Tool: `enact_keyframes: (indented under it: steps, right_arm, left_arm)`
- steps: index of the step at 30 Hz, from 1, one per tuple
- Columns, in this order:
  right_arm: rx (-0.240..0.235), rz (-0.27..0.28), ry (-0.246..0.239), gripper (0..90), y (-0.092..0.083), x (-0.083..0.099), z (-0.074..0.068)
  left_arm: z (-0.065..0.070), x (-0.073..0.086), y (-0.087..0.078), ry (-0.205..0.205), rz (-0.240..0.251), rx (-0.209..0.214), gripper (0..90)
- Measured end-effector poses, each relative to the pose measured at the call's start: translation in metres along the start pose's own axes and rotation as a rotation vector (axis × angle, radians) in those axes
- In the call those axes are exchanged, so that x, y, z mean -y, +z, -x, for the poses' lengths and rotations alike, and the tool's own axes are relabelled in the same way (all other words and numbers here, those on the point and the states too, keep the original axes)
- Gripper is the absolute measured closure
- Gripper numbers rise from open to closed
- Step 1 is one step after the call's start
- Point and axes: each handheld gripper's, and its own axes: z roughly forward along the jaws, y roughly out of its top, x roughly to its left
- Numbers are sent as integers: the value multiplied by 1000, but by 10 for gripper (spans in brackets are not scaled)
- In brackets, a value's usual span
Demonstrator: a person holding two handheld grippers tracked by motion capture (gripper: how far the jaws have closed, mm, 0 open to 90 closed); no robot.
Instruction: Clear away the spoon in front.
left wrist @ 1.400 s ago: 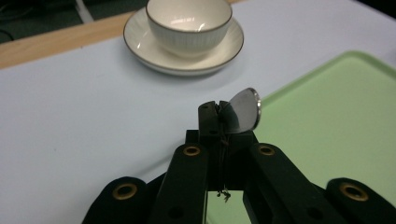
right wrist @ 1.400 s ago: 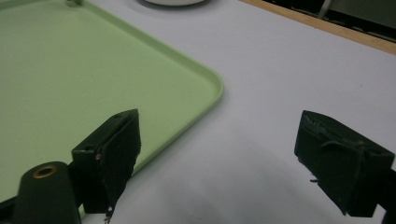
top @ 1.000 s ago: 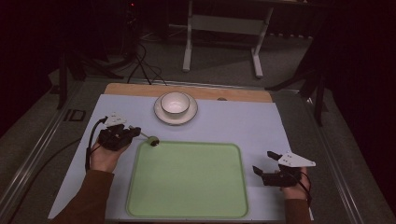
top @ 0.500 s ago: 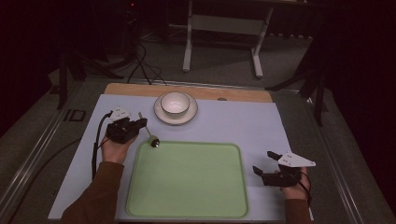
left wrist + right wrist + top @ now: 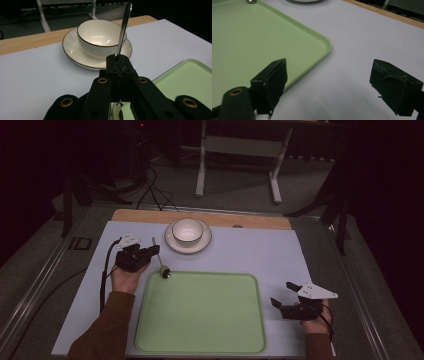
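— Lifted since a second ago: left tongs [image 5: 150, 251] up and toward the bowl, spoon [image 5: 160, 261] carried along, no longer flat beside the tray corner. Right tongs [image 5: 282, 302] unmoved by the tray's near right corner.

— Grip on the left?

— Pressed together on the spoon handle, mid-length. In the left gripper view, left tongs [image 5: 119, 68] clamped tight, handle of the spoon [image 5: 123, 27] rising steeply past the jaw tips, in line with the bowl [image 5: 101, 37]. Spoon bowl end hanging low at the tray's far left corner; touching the rim or just above it, cannot tell.

— And the right?

— Spread wide, holding nothing. Right tongs [image 5: 337, 82] over bare white desk [image 5: 367, 37], just off the rounded corner of the green tray [image 5: 249, 45].

— Rest of the layout?

— Cream bowl [image 5: 187, 230] seated on its saucer [image 5: 202, 245], at the far middle of the desk [image 5: 260, 255], beyond the tray [image 5: 200, 315]. Saucer [image 5: 72, 50] ribbed, dark-edged. Tray flat, nothing lying inside it. Brown sleeve [image 5: 107, 327] on the left forearm.
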Motion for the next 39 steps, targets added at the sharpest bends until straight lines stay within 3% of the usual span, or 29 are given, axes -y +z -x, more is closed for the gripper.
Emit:
enact_keyframes:
  steps: [10, 18, 39]
  right_arm:
    - [1, -2, 0, 142, 0, 0, 0]
    - [1, -1, -1, 142, 0, 0, 0]
    - [3, 1, -1, 143, -1, 0, 0]
  left_arm:
    - [3, -2, -14, 7, -21, 15, 888]
    - [10, 2, -24, 17, -50, 53, 888]
    - [15, 22, -48, -38, -109, 110, 888]
